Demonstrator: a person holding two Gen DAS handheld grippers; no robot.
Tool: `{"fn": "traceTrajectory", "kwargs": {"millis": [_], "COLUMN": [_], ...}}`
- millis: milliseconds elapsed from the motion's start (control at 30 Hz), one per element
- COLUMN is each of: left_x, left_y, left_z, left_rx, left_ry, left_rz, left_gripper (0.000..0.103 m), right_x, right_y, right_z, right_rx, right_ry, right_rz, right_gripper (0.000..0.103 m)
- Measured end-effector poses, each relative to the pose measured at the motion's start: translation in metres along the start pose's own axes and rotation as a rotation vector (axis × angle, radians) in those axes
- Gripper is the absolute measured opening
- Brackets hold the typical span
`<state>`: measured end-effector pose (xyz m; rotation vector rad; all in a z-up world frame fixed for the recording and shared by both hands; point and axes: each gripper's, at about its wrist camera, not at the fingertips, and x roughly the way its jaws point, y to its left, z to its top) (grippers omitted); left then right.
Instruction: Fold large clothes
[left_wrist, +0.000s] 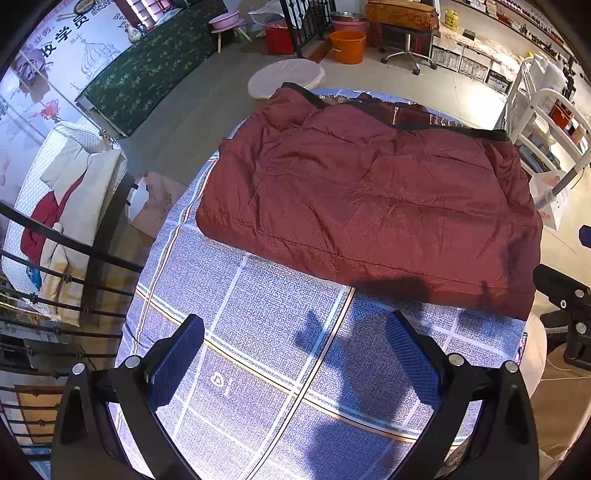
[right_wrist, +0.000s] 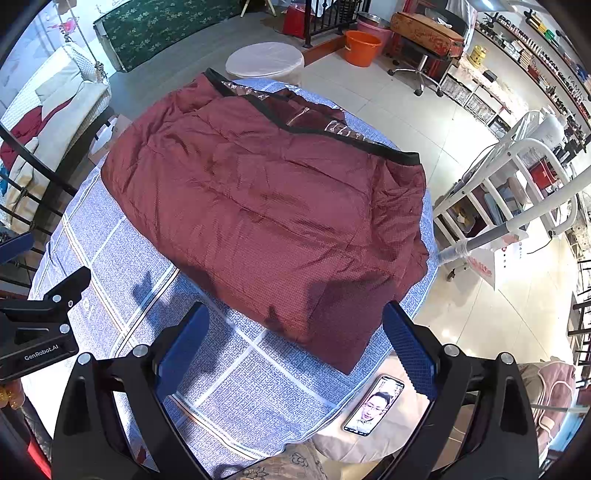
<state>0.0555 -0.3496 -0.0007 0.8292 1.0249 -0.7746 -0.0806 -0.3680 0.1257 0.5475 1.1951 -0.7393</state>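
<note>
The folded jacket (left_wrist: 369, 199) lies on the cloth-covered tabletop (left_wrist: 258, 332), toward its far side, its collar edge farthest away. Both grippers hang above the near part of the tabletop, the left gripper (left_wrist: 295, 365) left of the right gripper (right_wrist: 295, 354). A phone (right_wrist: 373, 404) lies just off the tabletop's near right edge. A round stool (right_wrist: 264, 59) stands behind the tabletop, a bucket (right_wrist: 362, 48) farther back to its right

"GenRobot.AI" stands on the left gripper (right_wrist: 33, 332); wall poster (left_wrist: 55, 44) reads "学员".
</note>
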Motion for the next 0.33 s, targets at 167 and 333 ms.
{"fn": "traceTrajectory", "kwargs": {"millis": [167, 333], "left_x": [0.0011, 0.0015], "left_y": [-0.0024, -0.0026], "left_z": [0.0006, 0.0000], "left_rx": [0.009, 0.008], "left_ry": [0.010, 0.016], "left_rz": [0.009, 0.004], "left_gripper": [0.097, 0.097], "right_x": [0.0012, 0.0017], "right_y": [-0.0006, -0.0008], "right_z": [-0.0010, -0.0021], "right_rx": [0.000, -0.001], "right_ry": [0.002, 0.003], "right_rz": [0.001, 0.001], "right_gripper": [0.093, 0.093]}}
